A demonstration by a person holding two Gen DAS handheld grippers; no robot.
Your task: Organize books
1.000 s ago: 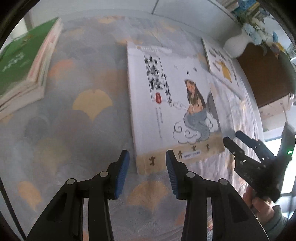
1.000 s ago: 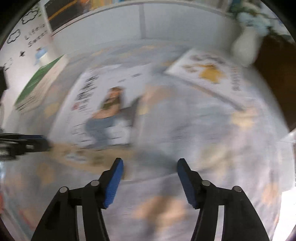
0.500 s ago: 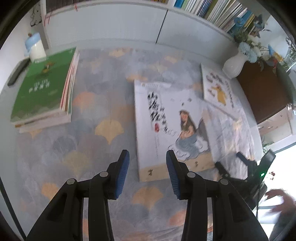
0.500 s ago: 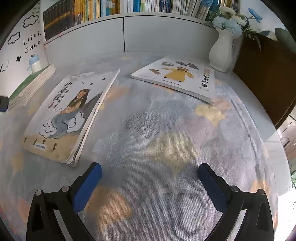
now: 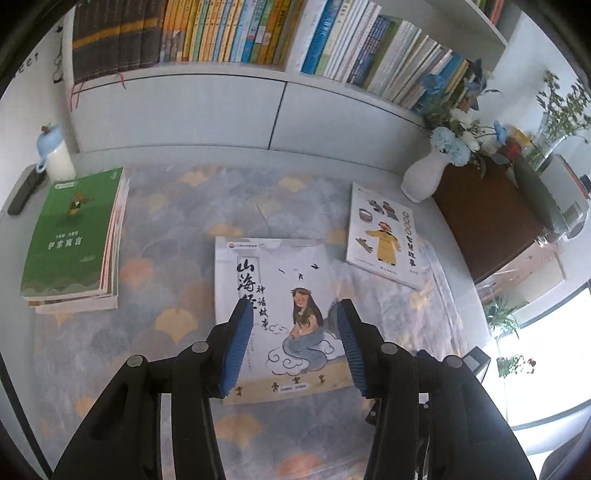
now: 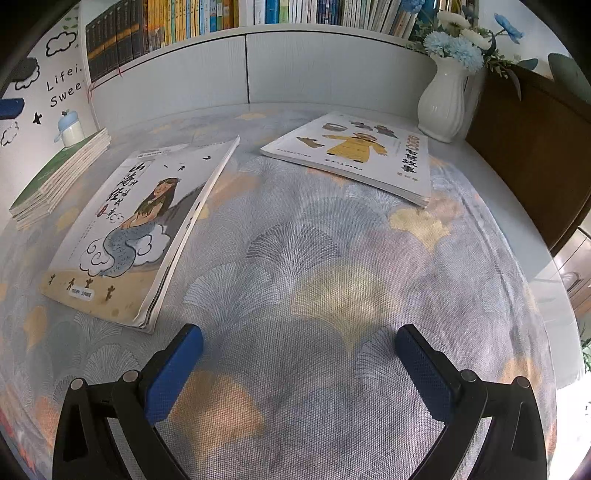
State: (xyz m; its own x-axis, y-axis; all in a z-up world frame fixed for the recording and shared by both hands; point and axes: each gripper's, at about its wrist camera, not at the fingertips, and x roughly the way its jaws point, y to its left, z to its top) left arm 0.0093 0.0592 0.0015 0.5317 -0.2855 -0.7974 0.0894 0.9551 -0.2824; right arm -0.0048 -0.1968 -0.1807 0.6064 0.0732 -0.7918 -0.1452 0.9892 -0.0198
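Above the mermaid book (image 5: 273, 295) lying mid-tabletop, the left gripper (image 5: 295, 343) hangs empty with jaws opening, while the right gripper (image 6: 299, 365) gapes fully wide, holding nothing.

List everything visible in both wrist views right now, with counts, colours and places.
Stack of green-covered books: one, green, table's left.
White mermaid picture book: one, table centre, flat.
White picture book with a yellow-robed figure: one, flat, near the vase.
White ribbed vase with blue flowers: one, back right.
White bottle with a blue cap: one, back left.
Shelved books: many, mixed colours, behind.
Patterned grey tablecloth: one.
Left gripper: black, blue pads, opening, holding nothing.
Right gripper: open, holding nothing.
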